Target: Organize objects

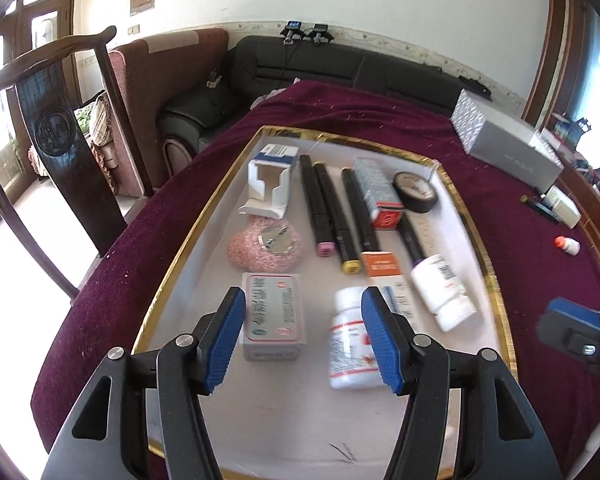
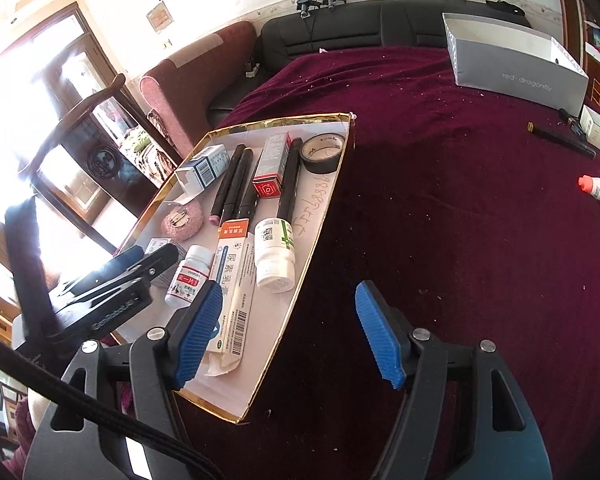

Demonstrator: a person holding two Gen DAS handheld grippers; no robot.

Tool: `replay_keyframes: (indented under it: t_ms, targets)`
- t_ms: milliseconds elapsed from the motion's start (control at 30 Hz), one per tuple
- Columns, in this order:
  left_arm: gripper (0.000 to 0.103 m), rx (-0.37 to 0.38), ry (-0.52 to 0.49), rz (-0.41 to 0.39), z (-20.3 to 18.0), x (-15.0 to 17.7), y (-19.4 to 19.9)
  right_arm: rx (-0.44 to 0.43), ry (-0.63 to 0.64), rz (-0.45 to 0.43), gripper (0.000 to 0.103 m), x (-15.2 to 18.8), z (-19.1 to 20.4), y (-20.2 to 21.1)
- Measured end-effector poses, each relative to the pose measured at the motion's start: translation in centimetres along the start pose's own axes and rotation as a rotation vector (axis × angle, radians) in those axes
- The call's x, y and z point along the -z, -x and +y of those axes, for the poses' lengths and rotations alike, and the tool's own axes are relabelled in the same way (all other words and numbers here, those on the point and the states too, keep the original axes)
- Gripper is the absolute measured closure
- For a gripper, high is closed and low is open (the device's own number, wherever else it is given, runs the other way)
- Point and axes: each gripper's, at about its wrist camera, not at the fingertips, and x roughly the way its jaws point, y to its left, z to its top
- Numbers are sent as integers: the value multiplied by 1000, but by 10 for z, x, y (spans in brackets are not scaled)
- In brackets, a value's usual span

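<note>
Small white bottle [image 2: 599, 189] with orange cap, right of frame on the maroon counter [image 2: 440, 152], looks light and slippery: pinch its body; both claws gape empty.

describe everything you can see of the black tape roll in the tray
The black tape roll is a ring of glossy black tape, plastic by the look of it, around a pale core with faint print. It lies flat in the far right corner of the gold-edged tray, close to the rim. A black marker lies right beside it, possibly touching, with the red-ended box beyond. No gripper is near it.
</note>
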Motion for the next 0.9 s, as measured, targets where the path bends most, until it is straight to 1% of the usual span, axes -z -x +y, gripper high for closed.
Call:
replay_keyframes:
  t_ms: [67,133,233,300,367,400,467,500,600,633,667,700,767,867,900]
  targets:
    - [47,14,-3,-25,-5,1,11,0,-4,1,33,1,-2,0]
    - [43,20,-11,-63,-11,1,23,-1,-8,1,33,2,-3,1]
    - [39,10,-26,-149,-22,-1,45,-1,-8,-3,33,3,-2,1]
    - [30,-11,-35,-220,-28,-3,60,0,-4,-9,33,4,0,2]
    - [25,-29,-43,-297,-33,-3,76,5,4,-21,33,6,4,2]
    - [19,-38,-45,-327,-35,-3,82,9,9,-28,33,6,6,3]
    - [10,-46,-53,-374,-38,-3,93,28,30,-53,33,8,11,6]
    - [8,-48,-59,-392,-40,-3,97,36,39,-65,33,8,13,7]
    - [6,-66,-71,-421,-42,-4,104,72,72,-124,32,10,20,17]
    - [6,-76,-73,-421,-43,-4,104,86,81,-145,31,10,22,21]
    - [6,-83,-74,-418,-43,-4,104,103,90,-175,26,11,24,26]
    - [6,-74,-76,-413,-42,-5,104,114,95,-198,23,11,26,30]
    - [6,-57,-65,-407,-40,-5,104,135,105,-249,23,12,29,38]
    - [6,-29,-31,-388,-34,-5,104,166,108,-294,22,12,30,45]
    - [6,-30,-15,-382,-31,-5,103,181,107,-304,21,12,31,45]
